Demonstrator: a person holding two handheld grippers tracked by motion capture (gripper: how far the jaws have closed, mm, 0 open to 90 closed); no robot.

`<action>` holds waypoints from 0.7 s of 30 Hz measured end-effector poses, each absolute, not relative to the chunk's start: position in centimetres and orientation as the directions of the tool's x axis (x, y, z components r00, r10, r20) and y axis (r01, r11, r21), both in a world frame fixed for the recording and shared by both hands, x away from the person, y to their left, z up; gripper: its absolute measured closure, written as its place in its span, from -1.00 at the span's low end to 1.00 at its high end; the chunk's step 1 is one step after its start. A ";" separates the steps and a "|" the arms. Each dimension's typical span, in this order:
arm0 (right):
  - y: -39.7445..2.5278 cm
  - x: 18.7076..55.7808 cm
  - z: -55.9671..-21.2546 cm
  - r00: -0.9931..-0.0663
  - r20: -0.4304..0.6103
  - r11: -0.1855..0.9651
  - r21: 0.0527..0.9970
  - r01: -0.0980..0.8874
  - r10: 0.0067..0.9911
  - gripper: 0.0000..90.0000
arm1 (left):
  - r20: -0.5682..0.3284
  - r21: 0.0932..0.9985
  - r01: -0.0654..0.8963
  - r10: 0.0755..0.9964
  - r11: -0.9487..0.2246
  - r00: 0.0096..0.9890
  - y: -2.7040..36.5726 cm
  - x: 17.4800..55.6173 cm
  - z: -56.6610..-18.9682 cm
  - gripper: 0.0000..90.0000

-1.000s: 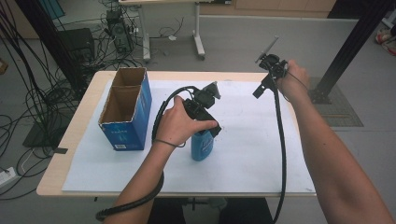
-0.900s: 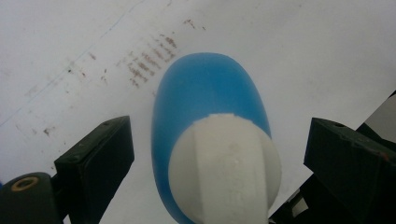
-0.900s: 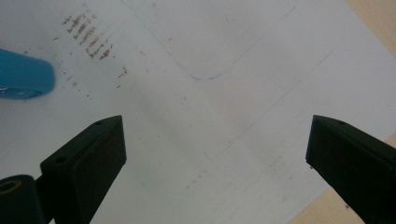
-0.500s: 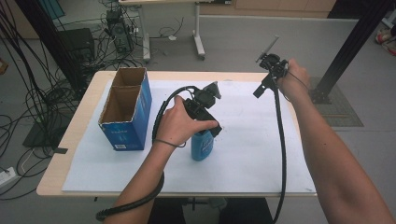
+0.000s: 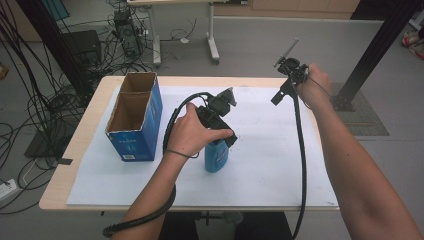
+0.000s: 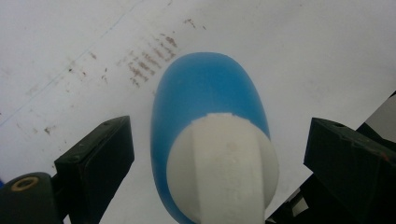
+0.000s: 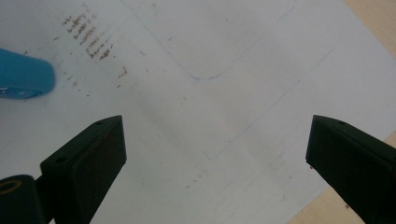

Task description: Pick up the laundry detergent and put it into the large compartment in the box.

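Blue bottle (image 5: 216, 156) with a white cap (image 6: 224, 163) stands upright mid-table on white paper (image 5: 270, 150). Left gripper (image 6: 219, 154) hovers over it, jaws wide and apart from it — next, closing on it. Right gripper (image 7: 215, 154) gapes empty, well apart; cardboard box (image 5: 136, 116) nearby.

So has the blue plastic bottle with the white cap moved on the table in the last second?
No. The blue plastic bottle stands at the same spot, as far right of the blue cardboard box as before.
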State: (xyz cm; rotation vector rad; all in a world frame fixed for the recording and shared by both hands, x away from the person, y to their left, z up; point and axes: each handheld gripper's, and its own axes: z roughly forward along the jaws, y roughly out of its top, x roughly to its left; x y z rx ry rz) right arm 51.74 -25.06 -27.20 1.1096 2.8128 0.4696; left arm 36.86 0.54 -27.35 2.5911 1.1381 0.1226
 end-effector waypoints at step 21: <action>-24.9 51.8 -27.2 -0.740 0.028 0.697 0.312 0.646 0.672 -0.90 | -0.031 0.296 0.714 0.741 -0.635 0.671 0.7 37.1 -27.9 -0.75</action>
